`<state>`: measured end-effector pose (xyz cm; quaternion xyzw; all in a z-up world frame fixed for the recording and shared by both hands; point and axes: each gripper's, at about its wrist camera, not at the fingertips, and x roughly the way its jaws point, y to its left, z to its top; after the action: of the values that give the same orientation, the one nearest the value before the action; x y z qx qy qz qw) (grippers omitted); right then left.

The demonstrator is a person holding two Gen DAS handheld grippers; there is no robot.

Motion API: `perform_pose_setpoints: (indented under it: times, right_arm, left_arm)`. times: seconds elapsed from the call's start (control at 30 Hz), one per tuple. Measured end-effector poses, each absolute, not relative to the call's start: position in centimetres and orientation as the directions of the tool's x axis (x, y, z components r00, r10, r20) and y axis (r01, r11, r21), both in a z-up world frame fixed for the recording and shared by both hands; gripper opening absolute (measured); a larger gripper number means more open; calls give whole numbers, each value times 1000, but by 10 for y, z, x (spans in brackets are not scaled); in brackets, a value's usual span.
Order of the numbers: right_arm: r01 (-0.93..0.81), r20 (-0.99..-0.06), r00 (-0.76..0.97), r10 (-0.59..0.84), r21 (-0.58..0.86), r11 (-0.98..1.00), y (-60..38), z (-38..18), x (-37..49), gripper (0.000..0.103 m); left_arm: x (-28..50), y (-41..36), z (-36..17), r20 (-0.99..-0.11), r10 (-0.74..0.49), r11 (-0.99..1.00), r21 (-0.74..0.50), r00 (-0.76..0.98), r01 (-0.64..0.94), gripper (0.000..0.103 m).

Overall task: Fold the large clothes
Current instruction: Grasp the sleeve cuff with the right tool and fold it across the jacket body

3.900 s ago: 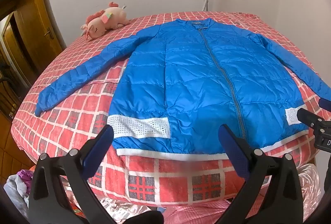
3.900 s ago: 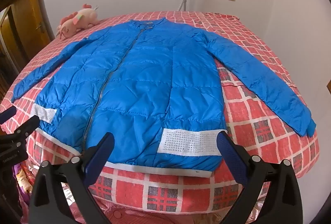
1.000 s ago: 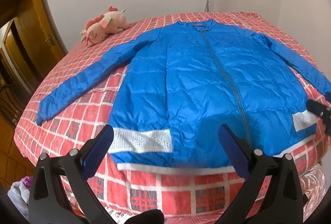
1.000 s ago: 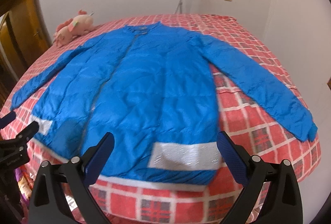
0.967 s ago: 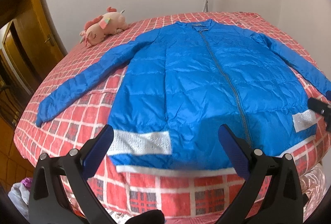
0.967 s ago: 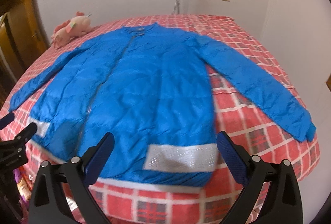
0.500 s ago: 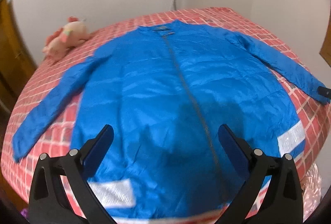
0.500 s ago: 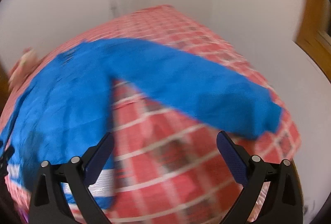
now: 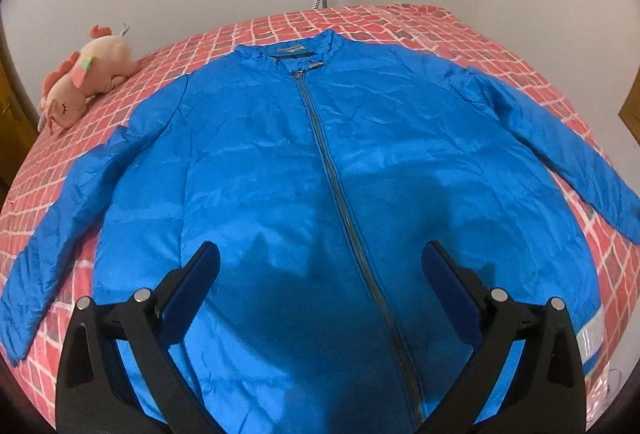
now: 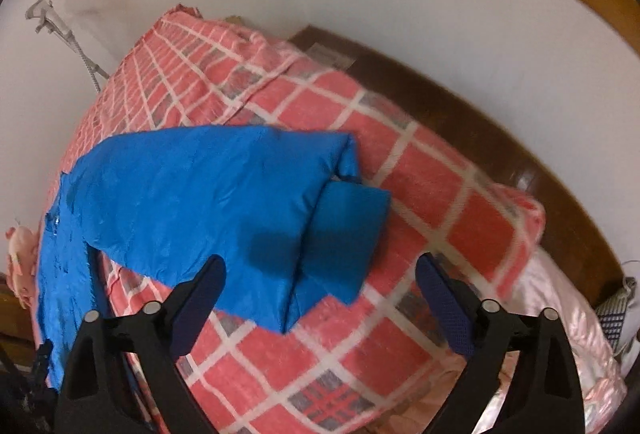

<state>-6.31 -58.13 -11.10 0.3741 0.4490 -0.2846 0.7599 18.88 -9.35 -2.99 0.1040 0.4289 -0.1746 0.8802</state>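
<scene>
Left wrist view looks down on a shiny blue quilted zip-up jacket (image 9: 320, 173) spread flat, front up, on a bed with a red-and-white checked cover (image 9: 460, 33); its long axis runs collar-far to hem-near, sleeves splayed outward. The left gripper (image 9: 320, 266) hangs released above the lower front, nothing between its jaws. Right wrist view shows the right gripper (image 10: 320, 274) over the jacket's sleeve cuff (image 10: 344, 234), jaws closing yet clear of the fabric. A pink plush toy (image 9: 84, 81) lies near the far corner.
</scene>
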Motion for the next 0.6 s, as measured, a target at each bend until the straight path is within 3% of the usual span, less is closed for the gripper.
perform_pose_setpoints:
  times: [0.07,0.17,0.23,0.33,0.6]
  right_arm:
    - [772,-898,433,-80,323,547,-587,-120,-52,90]
    - [785,-911,396,-117,270,558,-586,-123,-39,74]
    - [770,-902,414,-121,276,575,-584,-118,-37,49]
    - [756,-890,438,-127,288,588,-579,-107,-30,34]
    - [640,-796,583,-165,325,696,-541,-36,38,28]
  left_arm:
    - [193,-92,-31,-792,-219,919,29,570,393,100]
    - [197,-87,-32,-790,-211,924,31,576,382,100]
    - [200,-83,-31,-787,-211,928,26,580,373,100]
    - [203,-78,-29,-781,-214,932,17,586,363,100]
    - [207,-69,-22,-773,-222,936,2,594,351,100]
